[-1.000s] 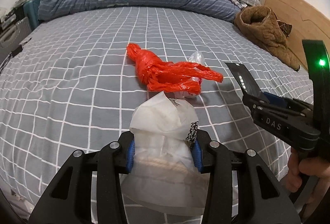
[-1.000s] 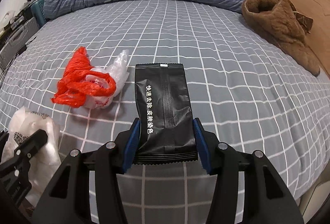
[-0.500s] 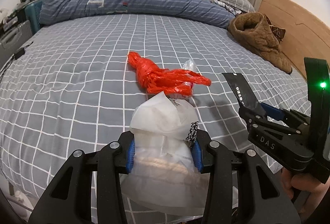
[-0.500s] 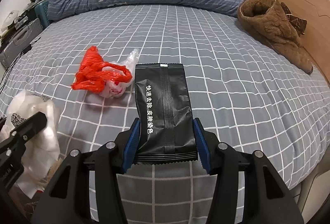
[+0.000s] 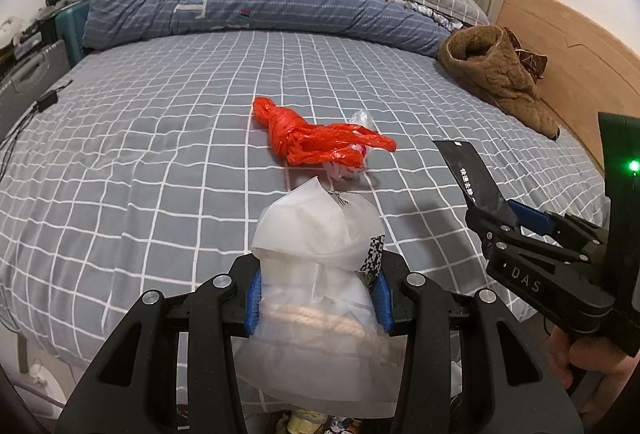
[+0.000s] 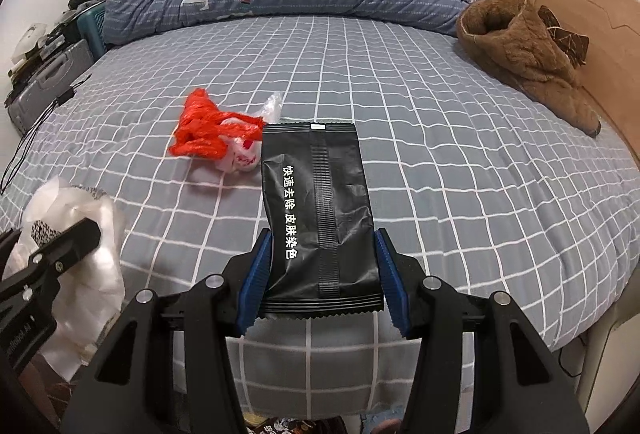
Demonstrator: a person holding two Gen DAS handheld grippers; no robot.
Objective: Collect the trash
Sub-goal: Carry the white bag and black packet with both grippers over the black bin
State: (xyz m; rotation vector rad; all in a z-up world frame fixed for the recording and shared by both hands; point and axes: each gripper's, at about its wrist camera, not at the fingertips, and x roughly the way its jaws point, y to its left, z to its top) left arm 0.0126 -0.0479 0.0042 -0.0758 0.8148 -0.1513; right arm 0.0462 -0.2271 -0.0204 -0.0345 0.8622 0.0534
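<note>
Left gripper (image 5: 318, 298) is clamping a translucent white plastic bag (image 5: 320, 274). Right gripper (image 6: 322, 274) is pinching a black sachet (image 6: 318, 210) by its edges. Red plastic bag (image 5: 316, 140) is lying mid-bed on the checked sheet (image 5: 160, 154), beyond both.

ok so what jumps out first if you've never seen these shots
The bright red plastic bag crumpled mid-bed on the grey checked bedsheet grabs the eye first. Up close, the left hand-held gripper clamps a translucent white bag, and the right hand-held gripper clamps a black sachet with white lettering.
</note>
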